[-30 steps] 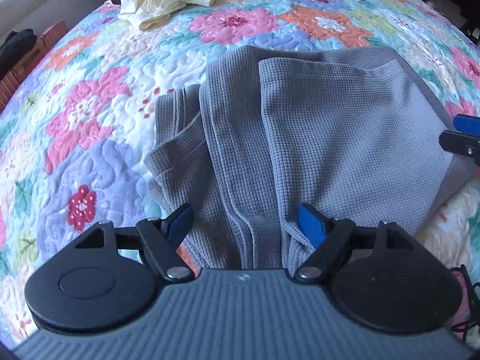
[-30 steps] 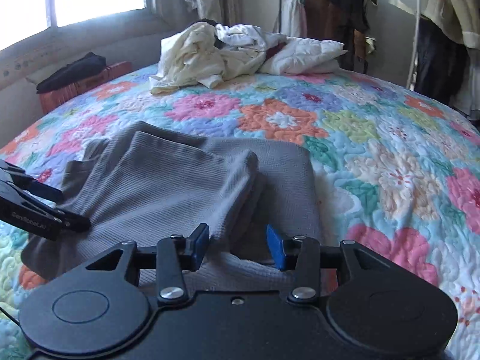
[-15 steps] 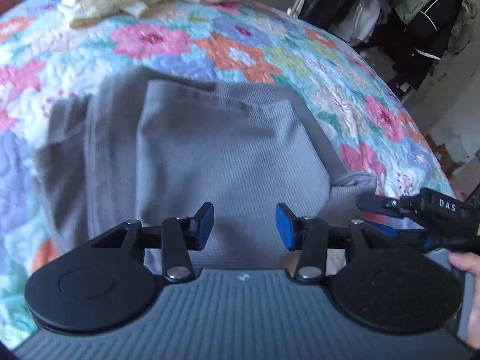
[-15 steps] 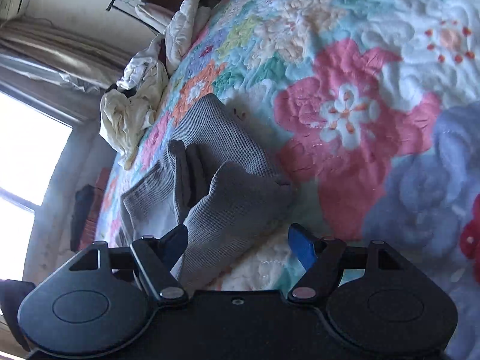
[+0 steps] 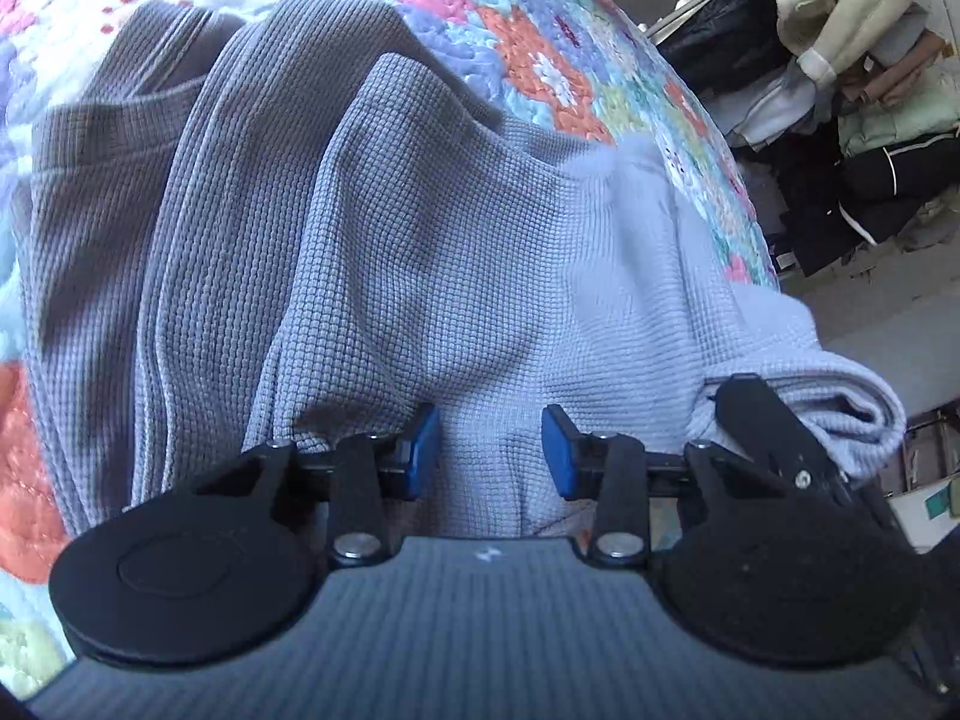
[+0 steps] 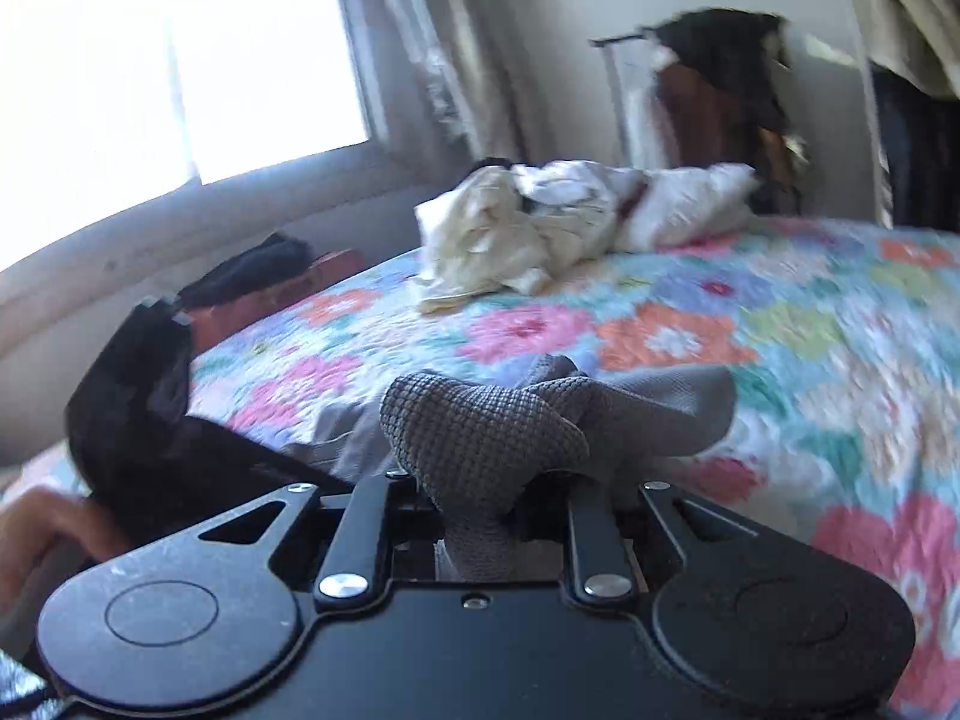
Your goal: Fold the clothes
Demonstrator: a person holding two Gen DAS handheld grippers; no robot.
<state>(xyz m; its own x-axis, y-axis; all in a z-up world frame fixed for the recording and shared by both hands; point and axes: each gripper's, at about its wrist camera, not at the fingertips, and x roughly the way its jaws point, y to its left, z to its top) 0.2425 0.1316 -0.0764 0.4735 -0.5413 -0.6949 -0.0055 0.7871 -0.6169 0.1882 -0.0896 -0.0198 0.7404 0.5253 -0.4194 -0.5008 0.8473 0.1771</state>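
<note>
A grey waffle-knit garment [image 5: 384, 252] lies partly folded on the floral quilt [image 5: 540, 60]. My left gripper [image 5: 489, 450] is open, its blue pads either side of the garment's near edge, close above the cloth. My right gripper [image 6: 480, 516] is shut on a bunched corner of the garment [image 6: 480, 438], which stands up out of the jaws and hides the fingertips. The right gripper also shows in the left wrist view [image 5: 774, 426], clamped on the garment's right corner. The left gripper's body shows at the left of the right wrist view [image 6: 144, 396].
A heap of cream and white laundry [image 6: 540, 228] lies at the far side of the bed. A window [image 6: 180, 72] is behind it. A clothes rack with dark garments [image 6: 720, 90] stands at the back right. Piled clothes [image 5: 852, 90] lie beside the bed.
My right gripper has closed on the garment's right corner and raised it. My left gripper has moved in low over the garment's near edge, still open.
</note>
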